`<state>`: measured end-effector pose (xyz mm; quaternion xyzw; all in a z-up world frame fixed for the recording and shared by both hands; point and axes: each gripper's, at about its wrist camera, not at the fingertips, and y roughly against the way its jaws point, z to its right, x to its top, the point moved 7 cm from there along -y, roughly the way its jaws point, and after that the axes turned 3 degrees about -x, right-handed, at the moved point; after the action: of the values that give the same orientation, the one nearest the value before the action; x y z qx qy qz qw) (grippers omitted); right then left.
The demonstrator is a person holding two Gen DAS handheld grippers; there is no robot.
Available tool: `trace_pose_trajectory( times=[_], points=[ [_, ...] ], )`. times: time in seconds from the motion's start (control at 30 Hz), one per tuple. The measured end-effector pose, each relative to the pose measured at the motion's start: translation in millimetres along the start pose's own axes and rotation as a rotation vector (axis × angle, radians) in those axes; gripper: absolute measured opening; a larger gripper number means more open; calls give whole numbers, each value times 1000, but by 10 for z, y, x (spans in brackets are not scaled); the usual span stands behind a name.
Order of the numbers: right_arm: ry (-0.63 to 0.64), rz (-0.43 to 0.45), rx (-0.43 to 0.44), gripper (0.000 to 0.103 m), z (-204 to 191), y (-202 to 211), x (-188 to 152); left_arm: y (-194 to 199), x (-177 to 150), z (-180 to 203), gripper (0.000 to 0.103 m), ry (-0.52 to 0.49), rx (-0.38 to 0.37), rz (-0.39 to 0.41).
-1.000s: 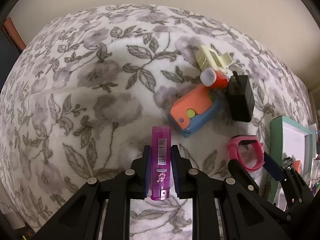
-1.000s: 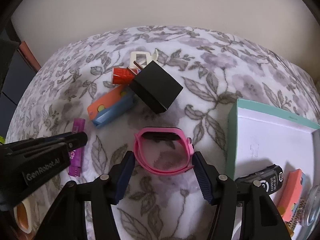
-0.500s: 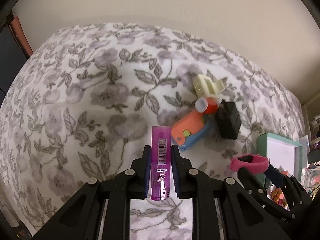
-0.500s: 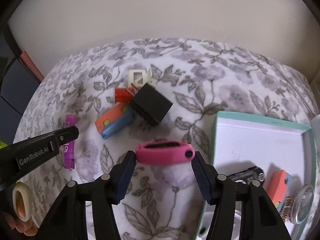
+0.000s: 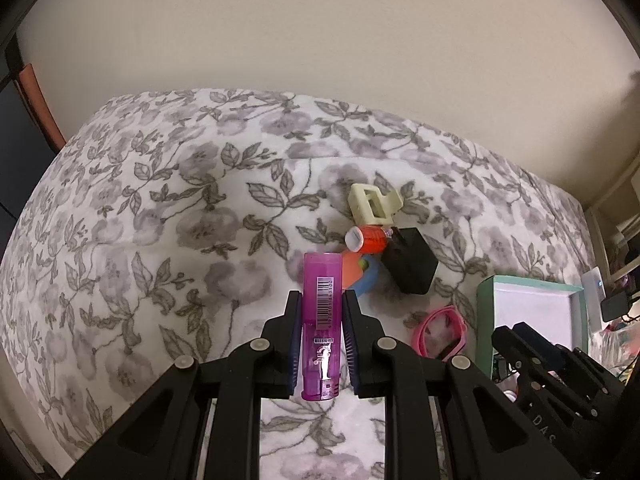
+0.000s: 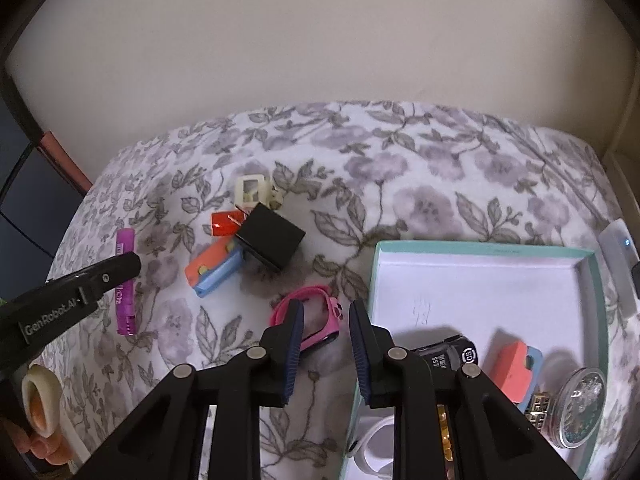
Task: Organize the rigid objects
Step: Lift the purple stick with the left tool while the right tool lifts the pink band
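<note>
my left claw [image 5: 322, 300] is clamped on the purple lighter [image 5: 322, 276], held up off the flowered blanket [image 5: 160, 220], pads on both long sides. right of it is a little pile on the blanket: cream clip [image 6: 250, 190], red bottle [image 6: 222, 224], black charger [image 6: 270, 240] and an orange-and-blue case [image 6: 214, 270], all touching or just beside each other. the pink watch band [image 6: 310, 293] lies in front of the pile, partly behind my right claw's left finger; hard to tell if it touches. my right claw [image 6: 326, 312] has just been closing and is now narrow with nothing between the pads. the teal box [image 6: 480, 246] sits at right with a few small things in its near end.
</note>
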<state>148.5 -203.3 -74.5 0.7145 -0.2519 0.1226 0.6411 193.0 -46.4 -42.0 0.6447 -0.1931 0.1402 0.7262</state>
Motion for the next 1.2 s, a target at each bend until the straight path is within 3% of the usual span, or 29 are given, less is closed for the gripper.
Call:
trace_pose_trajectory(
  times=[0.33, 0.47, 0.83, 1.2],
  points=[
    [17, -36, -19, 28, -78, -302, -101, -194, -96, -82, 20, 28, 5, -55],
    [17, -35, -29, 47, -93, -387, -108, -212, -98, -104, 20, 39, -5, -61],
    [40, -16, -36, 64, -171, -480, -90, -348, -136, -205, 20, 67, -15, -93],
    [158, 19, -146, 65, -279, -595, -90, -473, -181, -257, 20, 80, -21, -122]
  ],
)
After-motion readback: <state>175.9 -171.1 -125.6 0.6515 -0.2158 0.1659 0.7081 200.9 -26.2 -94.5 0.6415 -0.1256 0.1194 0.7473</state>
